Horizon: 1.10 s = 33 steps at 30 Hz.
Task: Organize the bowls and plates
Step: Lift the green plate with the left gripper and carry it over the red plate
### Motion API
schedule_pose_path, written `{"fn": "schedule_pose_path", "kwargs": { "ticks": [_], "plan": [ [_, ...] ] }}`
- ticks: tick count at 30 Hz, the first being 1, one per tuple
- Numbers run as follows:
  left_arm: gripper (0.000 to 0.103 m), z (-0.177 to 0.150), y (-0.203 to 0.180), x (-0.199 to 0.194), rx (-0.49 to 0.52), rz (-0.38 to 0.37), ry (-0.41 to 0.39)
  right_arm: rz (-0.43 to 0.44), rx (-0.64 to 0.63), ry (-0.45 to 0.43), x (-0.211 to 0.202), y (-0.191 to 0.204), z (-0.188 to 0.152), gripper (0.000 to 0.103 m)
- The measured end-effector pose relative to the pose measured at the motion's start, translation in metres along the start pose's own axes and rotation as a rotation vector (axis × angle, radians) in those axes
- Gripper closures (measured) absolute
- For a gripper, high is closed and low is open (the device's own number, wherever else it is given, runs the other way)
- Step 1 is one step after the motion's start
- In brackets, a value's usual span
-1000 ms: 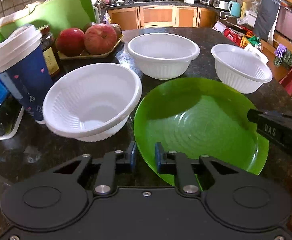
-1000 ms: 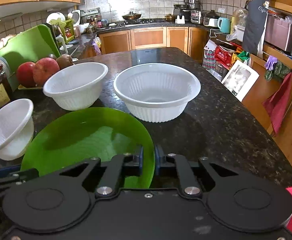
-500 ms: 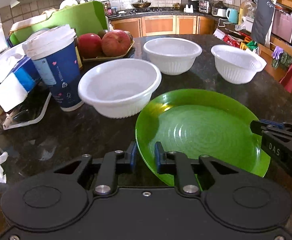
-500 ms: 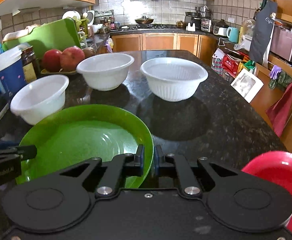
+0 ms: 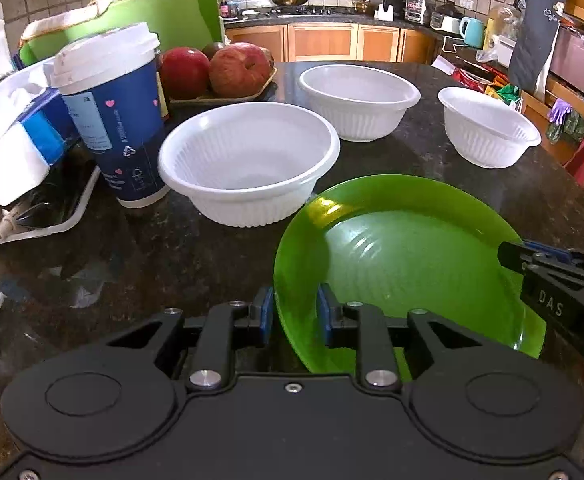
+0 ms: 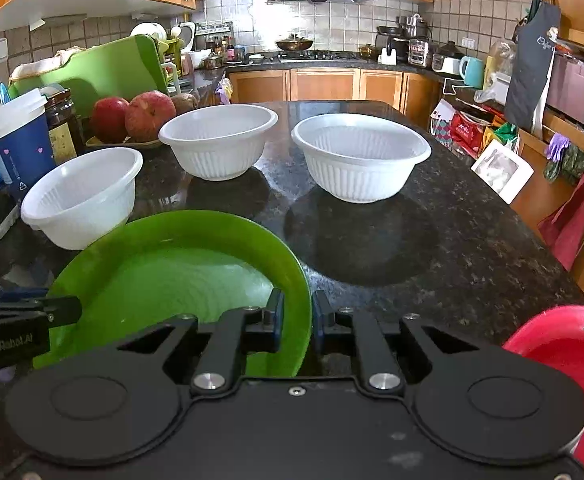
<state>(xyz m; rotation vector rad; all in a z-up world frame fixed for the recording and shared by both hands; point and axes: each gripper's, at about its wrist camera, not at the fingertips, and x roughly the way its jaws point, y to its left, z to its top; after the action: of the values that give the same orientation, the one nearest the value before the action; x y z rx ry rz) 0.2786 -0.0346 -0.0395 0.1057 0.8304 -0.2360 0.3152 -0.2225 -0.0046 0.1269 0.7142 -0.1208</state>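
Straddling opposite rims of the round green plastic plate (image 5: pixel 412 264), the left gripper (image 5: pixel 295 312) and right gripper (image 6: pixel 295 318) are both opening, releasing it onto the dark speckled bench (image 6: pixel 432 248) near three white ribbed bowls, probably awaiting stacking.

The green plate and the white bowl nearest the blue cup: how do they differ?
The green plate is shallow, wide and glossy; the white bowl is deep with ribbed walls. The plate's rim sits between the jaws of both the left gripper and the right gripper, which are opening; the bowl stands untouched on the counter. Both are round and empty.
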Motion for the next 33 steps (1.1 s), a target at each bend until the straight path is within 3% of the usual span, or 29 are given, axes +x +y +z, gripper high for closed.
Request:
{"fn": "schedule_pose_path", "kwargs": {
  "ticks": [3, 5, 9, 24, 33],
  "plan": [
    [0.069, -0.001, -0.002, 0.003, 0.003, 0.011, -0.004, 0.006, 0.011, 0.010, 0.004, 0.000, -0.001, 0.085],
    [0.079, -0.002, -0.001, 0.002, -0.005, 0.010, -0.005, -0.005, 0.010, 0.004, 0.002, 0.000, -0.002, 0.088],
    [0.087, -0.004, 0.003, -0.001, -0.024, 0.012, 0.001, -0.015, 0.019, 0.001, -0.007, 0.001, -0.004, 0.091],
    [0.087, -0.031, 0.019, -0.062, 0.003, -0.021, -0.100, -0.066, 0.011, -0.096, -0.079, 0.026, -0.031, 0.093],
    [0.087, -0.037, -0.013, -0.089, 0.051, -0.071, -0.157, -0.118, 0.071, -0.148, -0.117, -0.004, -0.050, 0.092]
  ]
}}
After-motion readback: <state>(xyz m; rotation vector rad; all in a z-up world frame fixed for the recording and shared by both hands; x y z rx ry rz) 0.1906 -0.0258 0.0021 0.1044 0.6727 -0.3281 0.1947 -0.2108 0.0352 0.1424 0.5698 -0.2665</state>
